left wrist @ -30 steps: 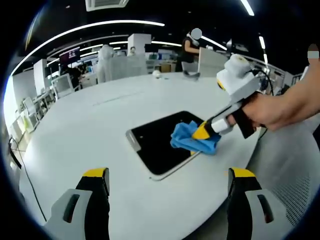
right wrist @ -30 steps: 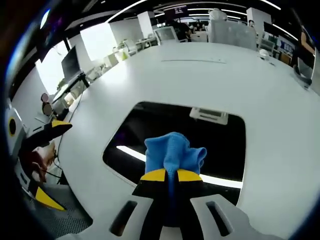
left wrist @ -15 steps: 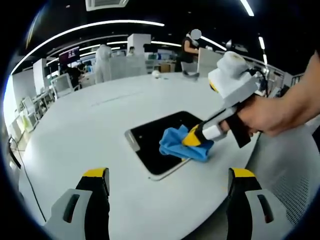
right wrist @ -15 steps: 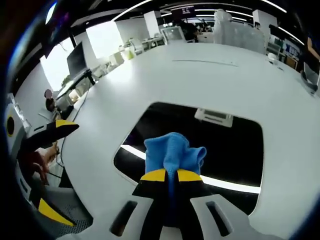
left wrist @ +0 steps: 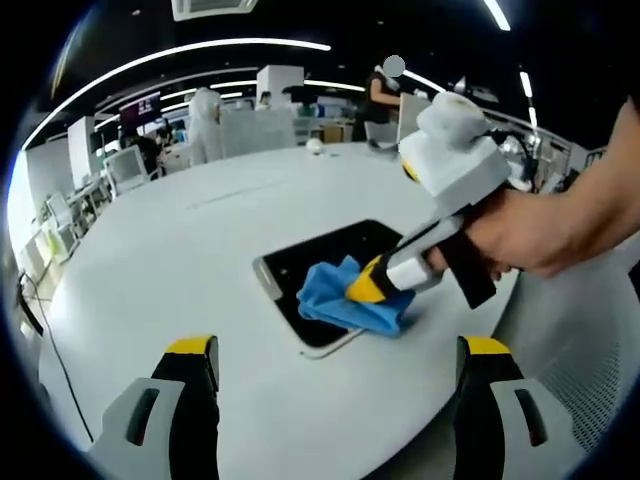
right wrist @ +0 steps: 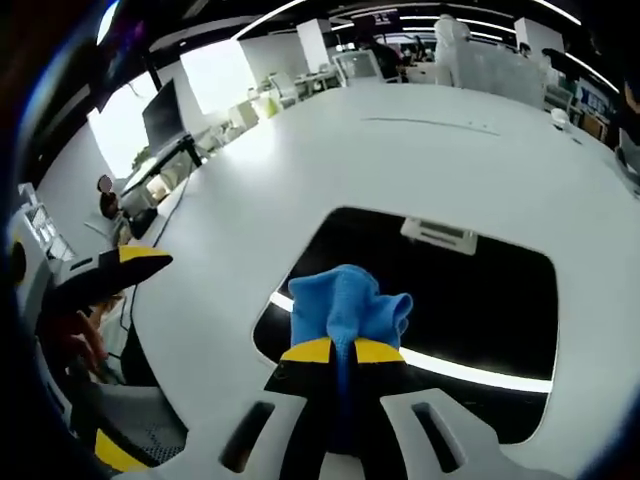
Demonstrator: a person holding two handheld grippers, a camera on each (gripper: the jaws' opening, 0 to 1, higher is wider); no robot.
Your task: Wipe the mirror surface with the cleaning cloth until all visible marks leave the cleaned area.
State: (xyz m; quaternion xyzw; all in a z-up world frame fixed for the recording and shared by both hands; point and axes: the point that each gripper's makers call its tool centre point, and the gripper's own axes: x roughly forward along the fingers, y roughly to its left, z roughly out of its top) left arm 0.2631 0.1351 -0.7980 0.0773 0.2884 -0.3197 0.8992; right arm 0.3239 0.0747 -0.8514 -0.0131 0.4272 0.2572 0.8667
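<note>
The white table (left wrist: 180, 250) spreads broad and bare around the mirror, with free surface on every side except toward the near edge, where the table curves away close behind the right gripper. The mirror (left wrist: 325, 262) is a dark rectangular slab with rounded corners lying flat on the table; in the left gripper view its long axis runs from the near left up toward the far right. Part of its near end is hidden under the blue cleaning cloth (left wrist: 338, 303), which rests on the glass there. The right gripper (right wrist: 335, 350), held by a hand (left wrist: 530, 232), has its jaws clamped together on the cloth. The left gripper (left wrist: 335, 350) stands with jaws wide apart above bare table, well short of the mirror.
</note>
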